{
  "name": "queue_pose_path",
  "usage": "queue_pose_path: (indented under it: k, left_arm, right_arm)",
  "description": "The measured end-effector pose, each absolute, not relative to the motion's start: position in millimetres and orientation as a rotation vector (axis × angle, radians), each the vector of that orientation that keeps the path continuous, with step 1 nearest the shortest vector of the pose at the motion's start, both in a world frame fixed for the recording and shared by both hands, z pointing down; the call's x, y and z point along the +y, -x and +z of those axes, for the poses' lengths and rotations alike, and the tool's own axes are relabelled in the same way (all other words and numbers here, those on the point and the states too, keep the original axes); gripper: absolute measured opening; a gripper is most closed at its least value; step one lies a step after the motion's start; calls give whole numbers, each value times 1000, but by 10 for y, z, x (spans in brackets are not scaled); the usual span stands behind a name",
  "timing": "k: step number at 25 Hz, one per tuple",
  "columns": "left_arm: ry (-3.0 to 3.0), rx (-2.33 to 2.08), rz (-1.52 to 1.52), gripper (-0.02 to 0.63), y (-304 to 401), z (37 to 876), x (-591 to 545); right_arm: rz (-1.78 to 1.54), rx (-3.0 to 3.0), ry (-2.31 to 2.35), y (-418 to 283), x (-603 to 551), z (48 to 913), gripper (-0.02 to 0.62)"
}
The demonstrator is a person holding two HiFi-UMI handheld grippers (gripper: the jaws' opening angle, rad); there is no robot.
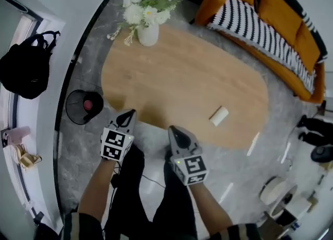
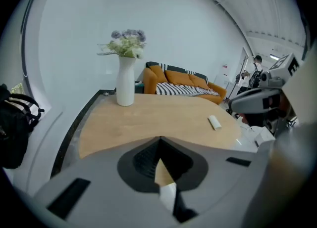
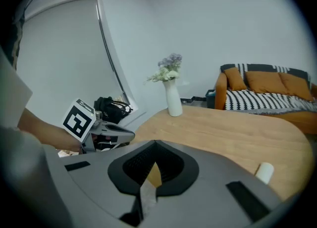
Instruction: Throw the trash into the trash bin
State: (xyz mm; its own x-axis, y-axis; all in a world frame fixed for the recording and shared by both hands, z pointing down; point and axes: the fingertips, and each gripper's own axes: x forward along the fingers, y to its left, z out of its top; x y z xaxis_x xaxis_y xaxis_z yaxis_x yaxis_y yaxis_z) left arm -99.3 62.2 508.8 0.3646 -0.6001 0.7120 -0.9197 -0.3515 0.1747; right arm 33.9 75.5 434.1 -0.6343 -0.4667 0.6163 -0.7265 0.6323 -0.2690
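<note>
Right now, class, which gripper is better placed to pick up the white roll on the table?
Right. In the head view the right gripper is closer to the roll, while the left gripper sits over by the bin. Both are shut and empty.

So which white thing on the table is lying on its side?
The small roll by the table edge lies flat; the flower vase stands upright at the far end.

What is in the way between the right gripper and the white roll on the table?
Nothing visible. Only bare tabletop lies between the right gripper and the roll; the vase stands at the far end, well aside.
</note>
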Motion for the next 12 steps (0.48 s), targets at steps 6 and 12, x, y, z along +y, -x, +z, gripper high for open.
queue_pose_path:
  k: [6, 12]
  left_arm:
    - [-2184, -1200, 780, -2, 69, 4988, 410]
    - [-2279, -1062, 855, -2, -752, 5017, 309]
  right_arm:
    - [721, -2322, -1078, -1134, 698, 4296, -3]
    - [774, -2274, -1232, -1851, 707, 4303, -3]
